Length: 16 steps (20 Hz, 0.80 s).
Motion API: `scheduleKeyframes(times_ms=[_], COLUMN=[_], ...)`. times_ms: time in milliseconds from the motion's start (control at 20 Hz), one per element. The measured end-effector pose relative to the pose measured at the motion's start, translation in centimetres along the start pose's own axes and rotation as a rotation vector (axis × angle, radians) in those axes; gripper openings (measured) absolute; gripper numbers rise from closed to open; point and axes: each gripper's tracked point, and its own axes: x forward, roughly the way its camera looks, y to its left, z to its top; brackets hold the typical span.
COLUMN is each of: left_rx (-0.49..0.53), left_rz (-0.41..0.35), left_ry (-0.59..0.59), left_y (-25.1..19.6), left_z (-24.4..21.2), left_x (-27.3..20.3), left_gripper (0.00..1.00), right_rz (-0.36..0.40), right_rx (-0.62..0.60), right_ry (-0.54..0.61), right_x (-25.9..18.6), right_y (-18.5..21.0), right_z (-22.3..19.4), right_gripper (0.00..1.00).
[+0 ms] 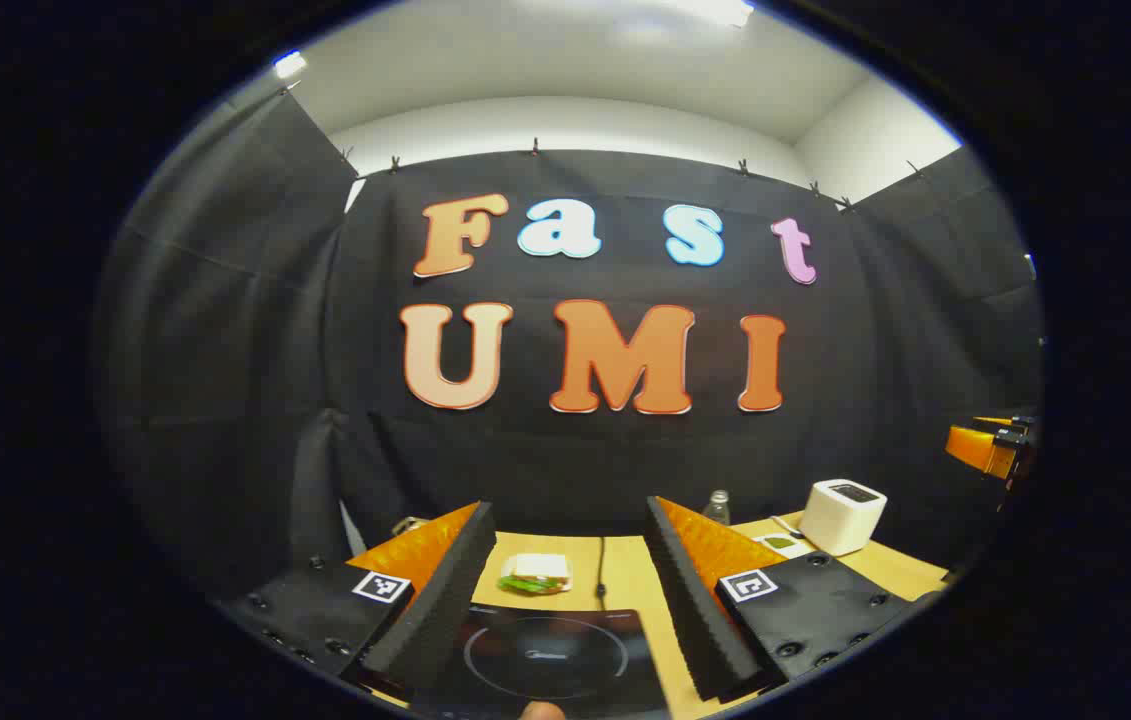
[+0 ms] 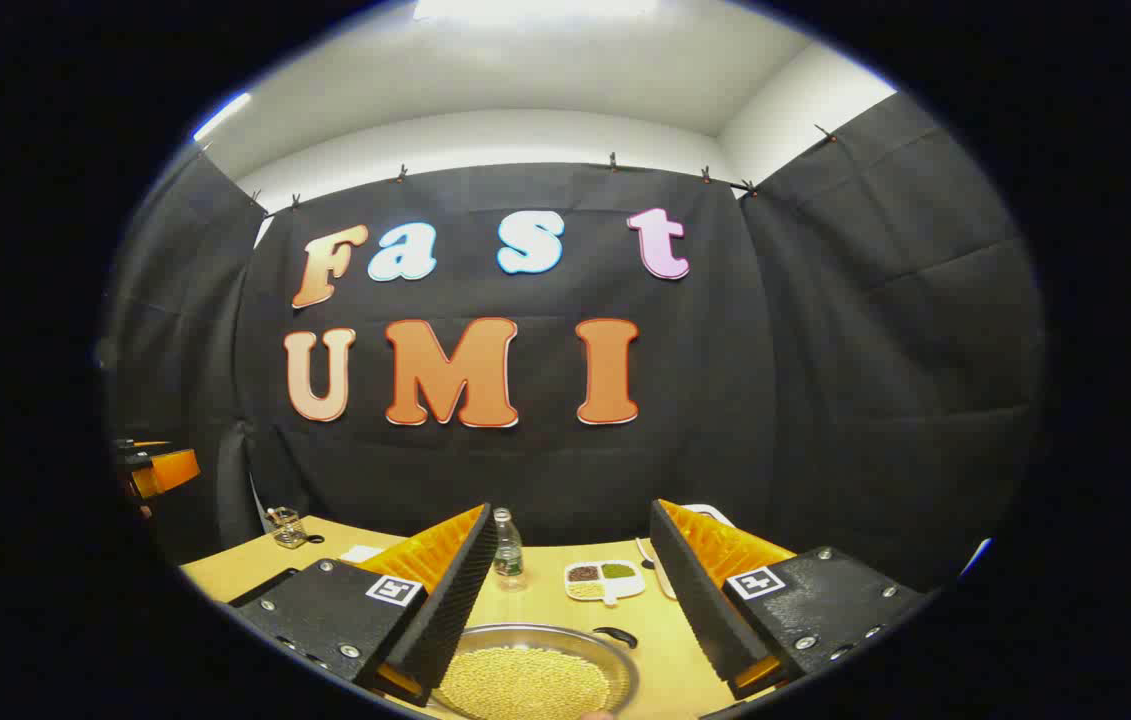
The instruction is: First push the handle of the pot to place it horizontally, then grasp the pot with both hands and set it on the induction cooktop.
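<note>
A silver pot [image 2: 525,682] full of small yellow grains sits on the wooden table [image 2: 645,640], right below and between my right gripper's fingers. A short black handle [image 2: 616,635] lies at its far right rim. My right gripper [image 2: 573,515] is open above the pot with nothing between its fingers. The black induction cooktop [image 1: 545,655], marked with a ring, lies under my left gripper [image 1: 567,515], which is open and holds nothing. Each gripper also shows at the other view's edge: the right gripper [image 1: 990,445] and the left gripper [image 2: 155,468].
Beyond the cooktop are a small dish of green food [image 1: 535,574], a black cable [image 1: 602,570], a bottle [image 1: 717,507] and a white box appliance [image 1: 842,515]. Behind the pot stand a bottle [image 2: 508,550], a divided dish of beans [image 2: 603,580] and a glass [image 2: 287,527].
</note>
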Motion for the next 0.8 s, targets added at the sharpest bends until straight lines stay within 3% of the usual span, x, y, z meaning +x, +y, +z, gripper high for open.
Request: scheduleKeyframes(times_ms=[50, 300, 800], left_rx=[0.003, -0.008, -0.040], left_rz=[0.007, 0.035, -0.010], left_ry=[-0.003, 0.002, 0.004], left_y=[1.5, 5.5, 4.8], left_z=[0.0, -0.1, -0.5], left_x=[-0.5, -1.4, -0.1], left_gripper=[0.97, 0.97, 0.97], right_rz=[0.011, 0.025, -0.030], right_rx=[0.004, -0.020, -0.056], right_ry=[-0.002, 0.018, 0.040], right_x=[-0.2, -0.4, -0.2], right_y=[1.1, 3.0, 1.0], right_z=[0.1, 0.3, -0.1], right_gripper=[0.95, 0.95, 0.95])
